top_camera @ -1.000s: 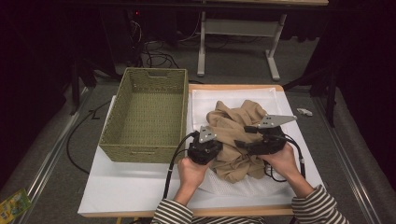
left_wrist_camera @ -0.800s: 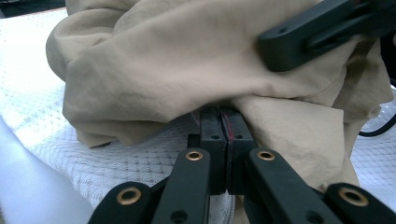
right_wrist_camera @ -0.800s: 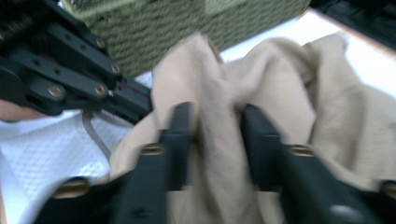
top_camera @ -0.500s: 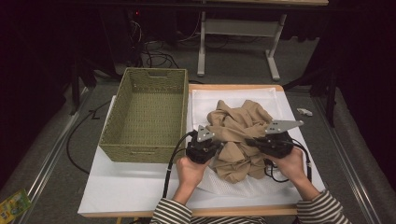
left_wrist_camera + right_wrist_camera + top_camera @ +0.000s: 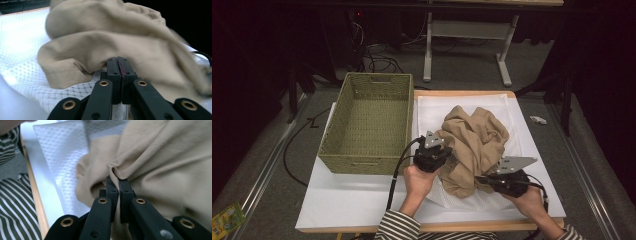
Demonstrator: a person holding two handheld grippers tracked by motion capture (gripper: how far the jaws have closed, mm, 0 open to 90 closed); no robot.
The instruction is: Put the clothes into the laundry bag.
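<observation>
High view: the tan cloth (image 5: 474, 147) lies crumpled on a white mesh mat (image 5: 432, 107) that covers the right part of the white table top (image 5: 347, 200). Just left of the cloth stands a woven basket (image 5: 337, 145), hollow side up, its near wall short of the table's front edge. Bare table lies in front of the basket; right of the cloth a narrow strip of mat and table remains before the edge. The left gripper (image 5: 443, 156) sits at the cloth's left edge, the hand behind it toward the front edge. The right gripper (image 5: 479, 179) meets the cloth's near right corner, lying roughly level and pointing left, striped sleeve (image 5: 402, 227) below.

Left gripper view: the jaws are pressed together against a low fold of the cloth's hem; whether fabric is caught between them cannot be told.

Right gripper view: the jaws have just been closing and now pinch a raised ridge of cloth; the table's wooden edge (image 5: 35, 195) runs left of it.
</observation>
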